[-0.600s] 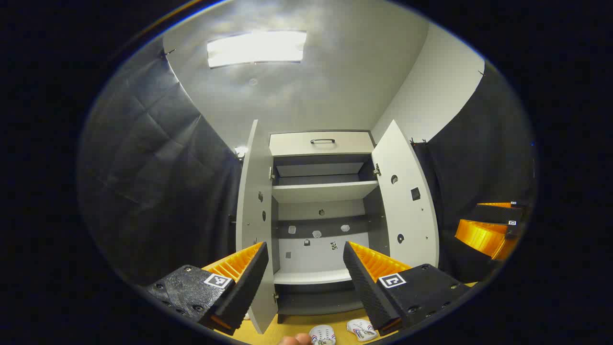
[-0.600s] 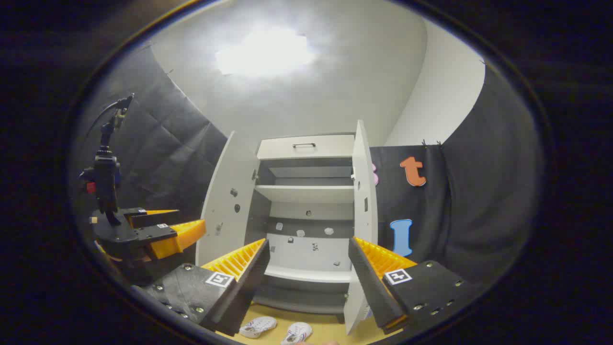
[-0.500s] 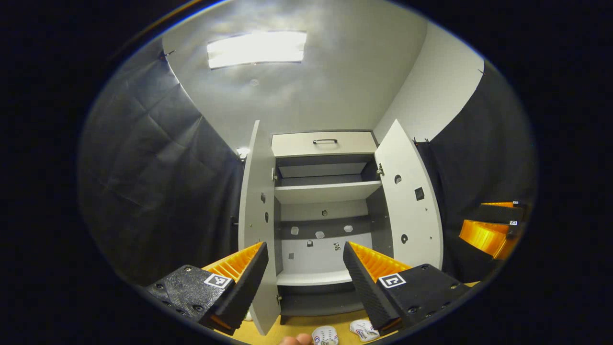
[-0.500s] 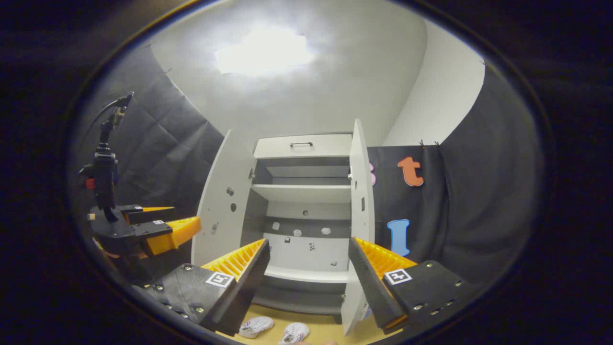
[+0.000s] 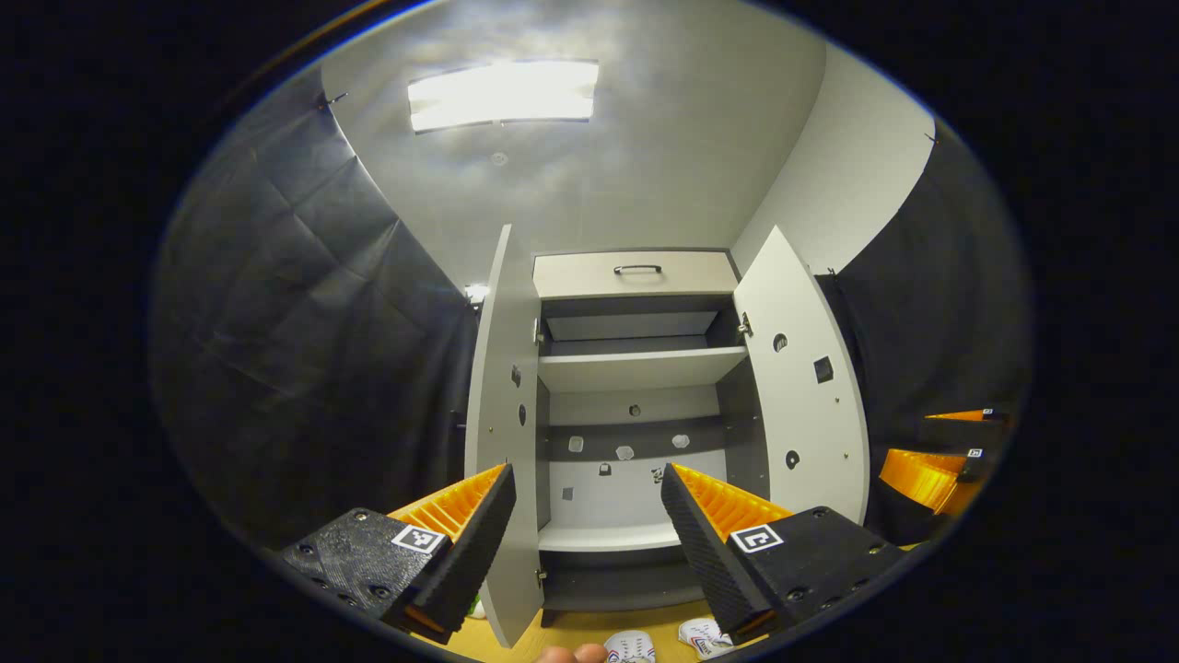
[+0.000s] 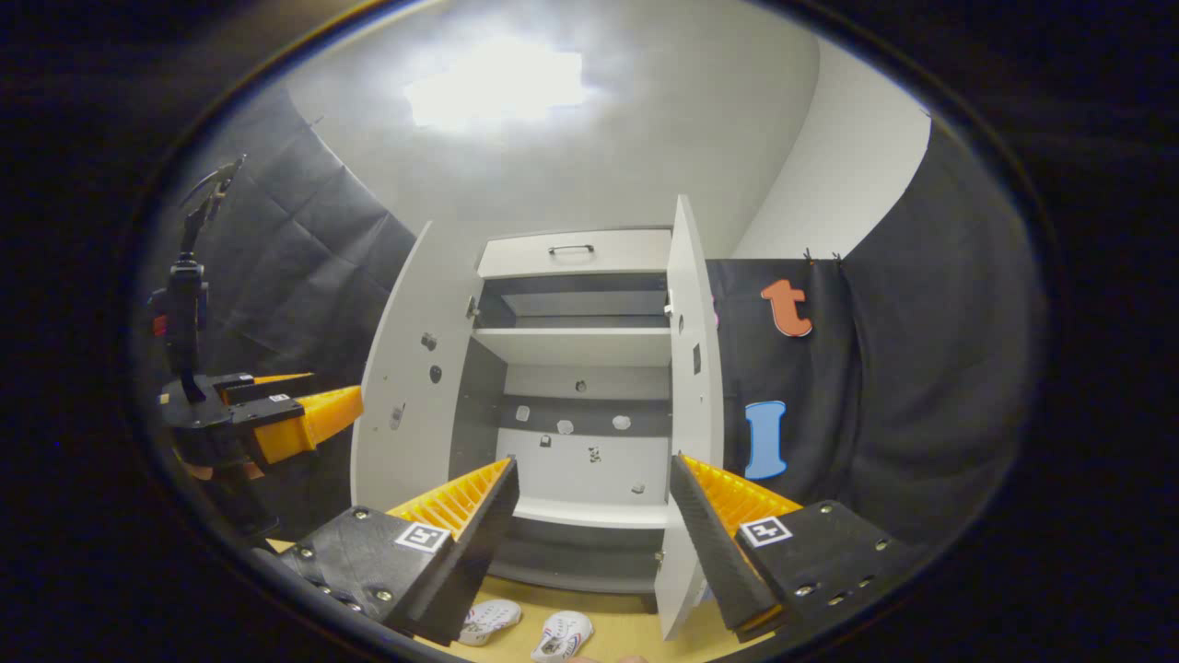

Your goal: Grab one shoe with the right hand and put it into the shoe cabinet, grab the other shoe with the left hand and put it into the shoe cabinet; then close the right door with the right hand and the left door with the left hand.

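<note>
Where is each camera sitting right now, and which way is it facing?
Left gripper view: rides on the left gripper, open, aimed at the open shoe cabinet from left of centre; a fingertip shows at the bottom edge, the right gripper far right.
Right gripper view: rides on the right gripper, open, facing the cabinet from right of centre; the left gripper shows at far left.
Shared: the cabinet, both doors open, and two shoes on the floor.

Open tool (image 6: 589, 516) faces open cabinet (image 6: 576, 253); two shoes (image 6: 525, 629) below
</note>
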`<state>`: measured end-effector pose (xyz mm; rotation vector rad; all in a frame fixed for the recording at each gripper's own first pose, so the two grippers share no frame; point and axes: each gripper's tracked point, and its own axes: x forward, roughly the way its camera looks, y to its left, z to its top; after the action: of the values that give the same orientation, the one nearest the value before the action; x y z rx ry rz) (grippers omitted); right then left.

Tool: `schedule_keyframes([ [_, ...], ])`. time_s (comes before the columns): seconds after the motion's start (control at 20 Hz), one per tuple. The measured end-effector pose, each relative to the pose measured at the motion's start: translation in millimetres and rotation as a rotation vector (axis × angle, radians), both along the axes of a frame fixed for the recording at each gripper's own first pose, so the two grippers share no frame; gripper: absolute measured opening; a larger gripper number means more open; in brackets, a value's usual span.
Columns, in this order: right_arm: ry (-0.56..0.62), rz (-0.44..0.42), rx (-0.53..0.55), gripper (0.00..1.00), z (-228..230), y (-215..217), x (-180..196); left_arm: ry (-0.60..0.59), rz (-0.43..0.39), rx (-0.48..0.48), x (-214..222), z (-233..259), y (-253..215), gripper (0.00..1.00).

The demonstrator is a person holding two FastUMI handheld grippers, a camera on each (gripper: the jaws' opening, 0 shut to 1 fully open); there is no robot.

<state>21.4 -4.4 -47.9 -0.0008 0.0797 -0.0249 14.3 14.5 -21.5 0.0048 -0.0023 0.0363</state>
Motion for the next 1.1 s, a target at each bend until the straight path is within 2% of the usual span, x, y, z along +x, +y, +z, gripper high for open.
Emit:
schedule_keyframes([
  [0.4,0.135,0.014,0.001,0.98,-90,16,18,0.095,-0.03,-0.02,10,-68,-1,0.97],
  [0.75,0.294,0.016,-0.016,0.99,-206,36,28,0.123,-0.018,-0.026,18,-106,20,0.97],
  [0.8,0.327,0.014,-0.016,0.95,-225,38,29,0.125,-0.015,-0.029,17,-109,23,0.95],
  [0.85,0.361,0.016,-0.012,0.97,-245,42,28,0.128,-0.013,-0.029,16,-112,26,0.97],
  [0.9,0.4,0.014,-0.01,0.95,-264,45,27,0.133,-0.014,-0.028,15,-115,28,0.97],
  [0.95,0.441,0.023,-0.003,0.88,-284,50,26,0.135,-0.015,-0.025,13,-117,29,0.97],
  [1.0,0.487,0.028,0.0,0.89,-304,55,23,0.137,-0.017,-0.022,11,-118,31,0.97],
  [1.05,0.531,0.038,0.001,0.8,-323,60,20,0.134,-0.017,-0.02,9,-118,32,0.95],
  [1.1,0.569,0.052,0.006,0.8,-340,67,18,0.133,-0.018,-0.02,7,-118,34,0.95],
])
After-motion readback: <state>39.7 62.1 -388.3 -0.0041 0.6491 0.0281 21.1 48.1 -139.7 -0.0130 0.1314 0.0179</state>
